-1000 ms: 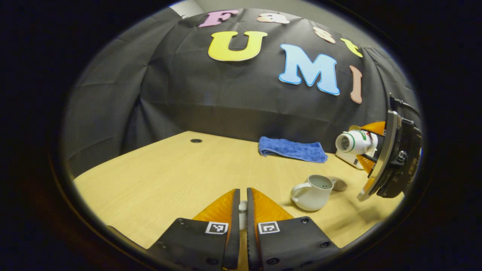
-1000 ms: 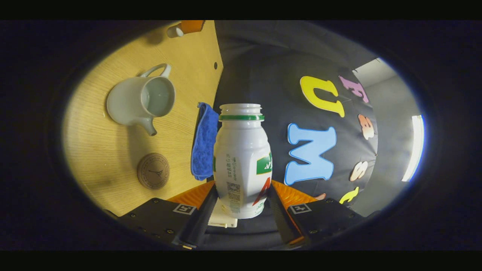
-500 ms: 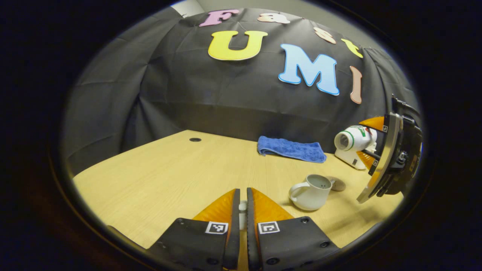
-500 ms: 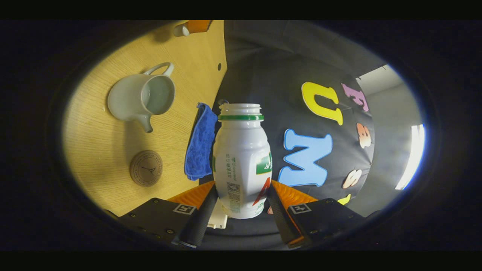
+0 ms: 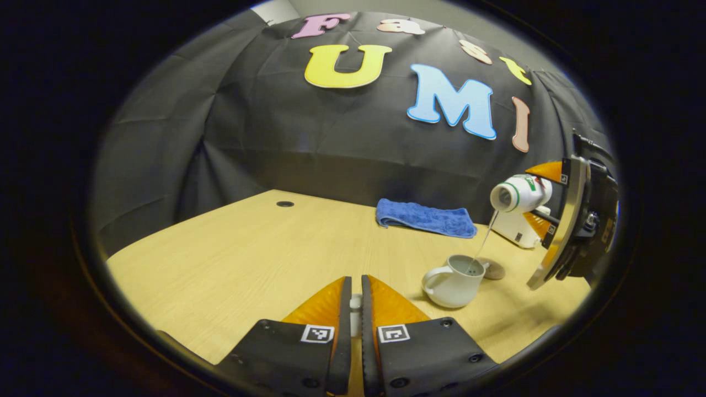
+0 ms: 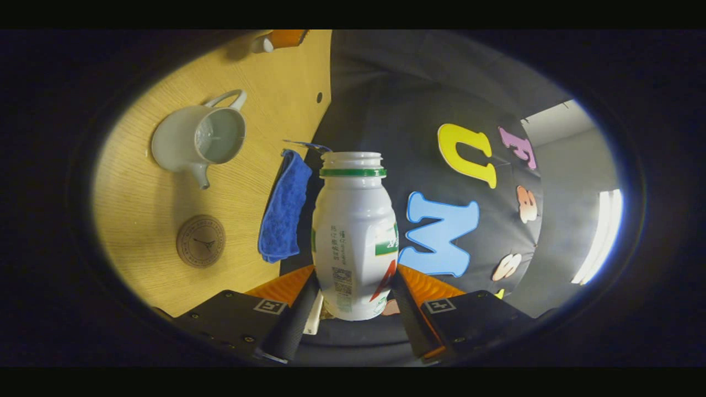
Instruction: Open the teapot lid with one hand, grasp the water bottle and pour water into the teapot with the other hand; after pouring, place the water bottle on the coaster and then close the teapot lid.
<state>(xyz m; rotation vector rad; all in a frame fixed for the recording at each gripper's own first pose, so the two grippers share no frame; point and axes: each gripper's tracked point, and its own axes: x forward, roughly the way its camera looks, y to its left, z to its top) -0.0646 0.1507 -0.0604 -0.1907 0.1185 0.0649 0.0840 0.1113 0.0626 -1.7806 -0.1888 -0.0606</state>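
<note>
The wooden table (image 5: 248, 259) spreads under me, with a folded blue towel (image 5: 426, 218) lying at its far edge against the booth wall. My right gripper (image 6: 353, 300) has its two fingers pressed on either side of the lower body of the white water bottle (image 6: 354, 237), which lies tipped on its side, open mouth pointing toward the teapot (image 5: 453, 273). In the left gripper view a thin stream of water (image 5: 483, 240) falls from the bottle's mouth into the teapot's open top. The teapot stands upright on the table, well ahead and to the right of my left gripper (image 5: 356, 306). A round brown coaster (image 6: 201, 241) lies flat just beside the teapot's spout. My left fingers are nearly together, clamped on the small white teapot lid (image 5: 356, 314) between them.
</note>
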